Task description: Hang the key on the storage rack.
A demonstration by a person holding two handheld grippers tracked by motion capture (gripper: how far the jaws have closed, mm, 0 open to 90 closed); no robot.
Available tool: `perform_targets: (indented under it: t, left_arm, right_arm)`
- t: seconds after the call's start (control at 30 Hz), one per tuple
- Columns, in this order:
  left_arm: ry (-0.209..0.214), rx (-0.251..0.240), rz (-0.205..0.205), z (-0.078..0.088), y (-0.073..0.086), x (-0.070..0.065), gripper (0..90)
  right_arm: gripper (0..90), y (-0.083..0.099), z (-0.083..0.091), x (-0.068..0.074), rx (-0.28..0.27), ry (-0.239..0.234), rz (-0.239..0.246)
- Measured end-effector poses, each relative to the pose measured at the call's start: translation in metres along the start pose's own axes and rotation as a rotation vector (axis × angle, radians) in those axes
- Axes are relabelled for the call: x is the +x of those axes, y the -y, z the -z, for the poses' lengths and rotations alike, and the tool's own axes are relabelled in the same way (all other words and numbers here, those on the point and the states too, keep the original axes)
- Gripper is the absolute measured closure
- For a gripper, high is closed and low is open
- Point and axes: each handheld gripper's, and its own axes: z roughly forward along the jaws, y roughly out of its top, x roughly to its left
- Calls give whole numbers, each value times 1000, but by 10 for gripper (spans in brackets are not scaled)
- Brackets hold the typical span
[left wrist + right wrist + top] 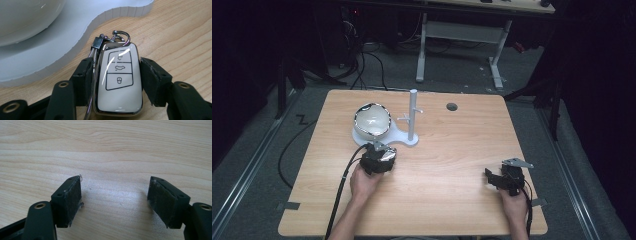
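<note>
L gripper (117, 75) clamped on white car key fob (119, 82) w/ chrome trim, fingers (83, 75) pressing both long sides; three button icons facing up, metal key ring and clasp (117, 37) at far end. Fob held just above wooden tabletop (452, 150), toward left-centre, just beside scalloped edge of white stand base (75, 32). In high view, L gripper (379, 159) right at near edge of white stand base (404, 140), which carries upright post w/ pegs (413, 115) and glossy white bowl (372, 120) tilted on its side.

R gripper (115, 195) low over bare tabletop near right front corner, fingers (72, 197) spread wide, holding nothing. R gripper (507, 177) well apart from L, held in hand (515, 202).
</note>
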Motion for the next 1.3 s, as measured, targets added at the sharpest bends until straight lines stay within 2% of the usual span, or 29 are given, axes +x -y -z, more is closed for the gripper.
perform_targets:
  t: [0.27, 0.37, 0.6, 0.7, 0.83, 0.97, 1.3]
  left_arm:
    - [-5, 0, -15, 2, 0, -1, 474]
    - [3, -17, -11, 7, -1, -1, 476]
    - [40, -60, 13, 20, -4, 1, 479]
    - [67, -95, 45, 32, -7, 5, 481]
    - [76, -118, 35, 43, -10, 6, 481]
    - [79, -121, 16, 51, -13, 5, 482]
    - [131, -167, 50, 67, -20, 8, 483]
  right_arm:
    - [274, 0, 0, 0, 0, 0, 0]
    - [275, 0, 0, 0, 0, 0, 0]
    - [274, 0, 0, 0, 0, 0, 1]
    - [274, 0, 0, 0, 0, 0, 0]
    - [274, 0, 0, 0, 0, 0, 1]
    - [274, 0, 0, 0, 0, 0, 1]
    - [275, 0, 0, 0, 0, 1, 0]
